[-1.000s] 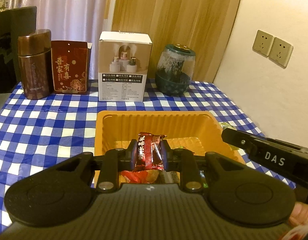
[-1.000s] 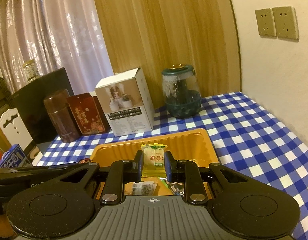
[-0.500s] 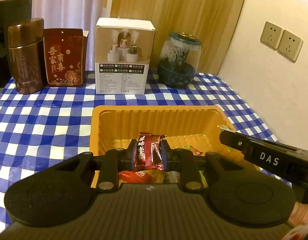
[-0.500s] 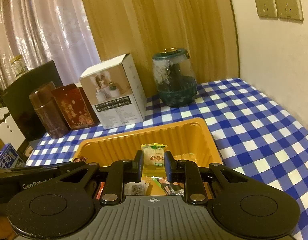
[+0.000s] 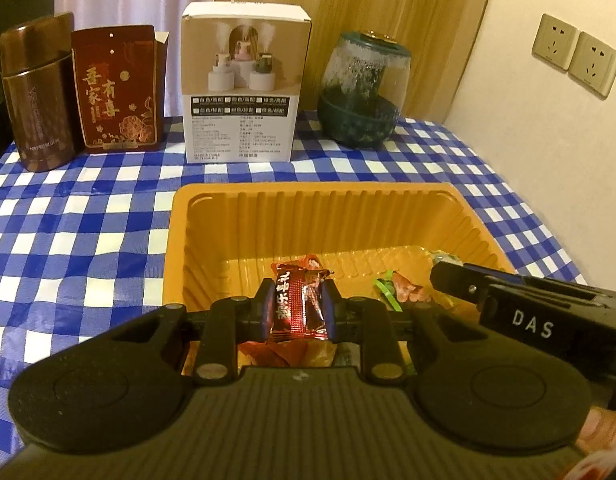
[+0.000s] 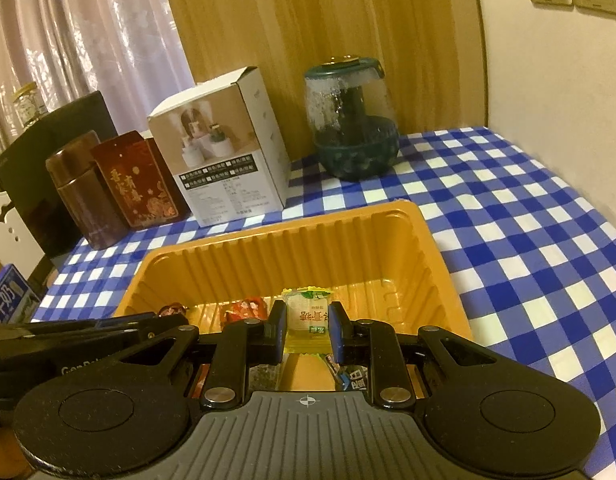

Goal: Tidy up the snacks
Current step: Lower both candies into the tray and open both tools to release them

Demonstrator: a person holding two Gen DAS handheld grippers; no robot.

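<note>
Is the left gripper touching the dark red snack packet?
Touching. The left wrist view shows the left gripper shut on the dark red snack packet, both pads pressing its sides, above the orange tray.

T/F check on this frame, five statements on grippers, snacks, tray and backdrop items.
1. The left gripper is shut on a dark red candy. True.
2. The right gripper is open and holds nothing. False: it is shut on a yellow-green snack packet.
3. Both grippers are over the orange tray. True.
4. The orange tray has no snacks in it. False: several wrapped snacks lie on its floor.
5. The white box stands between the red box and the green glass jar. True.
</note>
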